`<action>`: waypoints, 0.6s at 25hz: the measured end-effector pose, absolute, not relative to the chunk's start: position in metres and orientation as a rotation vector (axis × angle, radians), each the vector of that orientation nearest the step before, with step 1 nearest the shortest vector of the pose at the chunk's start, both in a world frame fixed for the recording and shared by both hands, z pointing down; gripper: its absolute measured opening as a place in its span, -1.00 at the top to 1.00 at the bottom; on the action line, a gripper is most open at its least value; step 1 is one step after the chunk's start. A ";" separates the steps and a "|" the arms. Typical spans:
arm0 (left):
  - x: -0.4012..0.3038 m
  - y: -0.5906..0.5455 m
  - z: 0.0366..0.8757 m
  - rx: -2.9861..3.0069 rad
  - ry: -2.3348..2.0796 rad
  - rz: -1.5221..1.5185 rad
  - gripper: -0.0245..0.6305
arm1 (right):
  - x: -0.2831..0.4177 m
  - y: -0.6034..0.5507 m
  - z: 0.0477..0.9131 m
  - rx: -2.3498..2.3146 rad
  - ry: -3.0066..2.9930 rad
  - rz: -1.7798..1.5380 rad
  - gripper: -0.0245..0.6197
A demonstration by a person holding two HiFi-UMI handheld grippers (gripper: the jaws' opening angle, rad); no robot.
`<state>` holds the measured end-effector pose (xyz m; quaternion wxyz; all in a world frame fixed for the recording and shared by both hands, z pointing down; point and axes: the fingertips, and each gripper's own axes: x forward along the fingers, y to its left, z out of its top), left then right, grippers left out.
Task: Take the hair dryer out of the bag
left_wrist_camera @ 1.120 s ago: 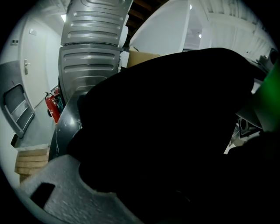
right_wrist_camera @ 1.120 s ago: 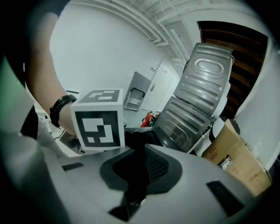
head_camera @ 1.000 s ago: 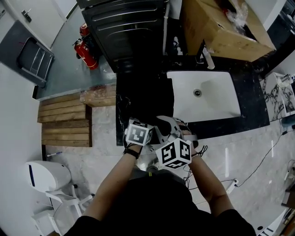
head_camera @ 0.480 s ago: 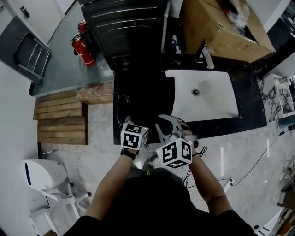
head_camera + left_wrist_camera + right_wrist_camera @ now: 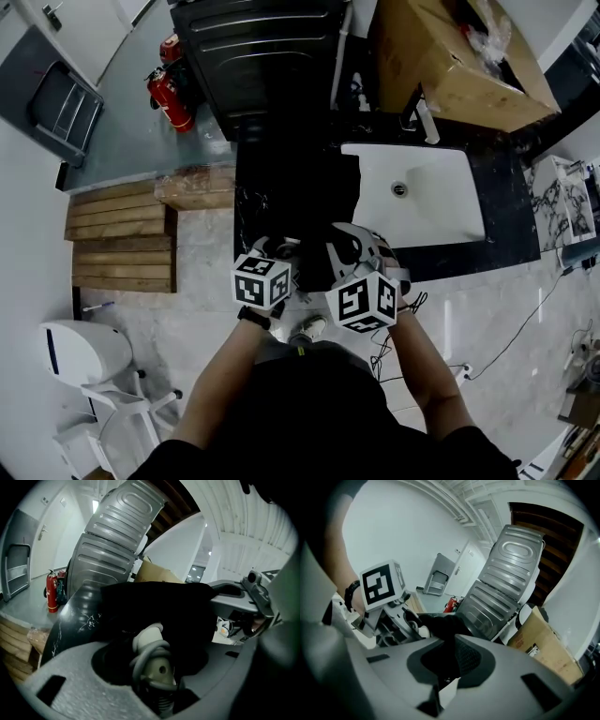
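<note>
The jaws of your left gripper (image 5: 154, 646) are speckled grey. The hair dryer (image 5: 161, 671) between them is pale beige and wound in a grey cord (image 5: 145, 654). The bag (image 5: 157, 606) just beyond is plain black. Your right gripper (image 5: 451, 663) has the same grey jaws, with a white tag (image 5: 449, 691) showing between them. Each gripper's cube (image 5: 261, 279) is white with black square markers. Ahead of both tools, the counter (image 5: 247, 208) is black with white veins and the sink (image 5: 431, 206) is white. Far beyond your left gripper there is a red fire extinguisher (image 5: 174, 99).

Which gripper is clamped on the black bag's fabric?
The right gripper: its jaws are shut on a fold of the black bag. The left gripper grips the cord-wrapped hair dryer instead.
</note>
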<state>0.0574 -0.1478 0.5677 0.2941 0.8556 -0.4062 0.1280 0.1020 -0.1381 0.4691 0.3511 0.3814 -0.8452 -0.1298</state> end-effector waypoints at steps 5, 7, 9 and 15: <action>0.050 -0.141 0.556 2.305 -1.035 0.277 0.19 | 0.103 -0.153 0.463 1.004 -2.158 -0.373 0.84; 0.048 -0.137 0.553 2.317 -1.017 0.266 0.19 | 0.103 -0.159 0.461 1.008 -2.151 -0.382 0.84; 0.044 -0.134 0.552 2.319 -1.002 0.261 0.20 | 0.102 -0.164 0.457 1.014 -2.148 -0.393 0.84; 0.033 -0.125 0.551 2.339 -0.939 0.257 0.20 | 0.104 -0.180 0.450 1.031 -2.109 -0.397 0.84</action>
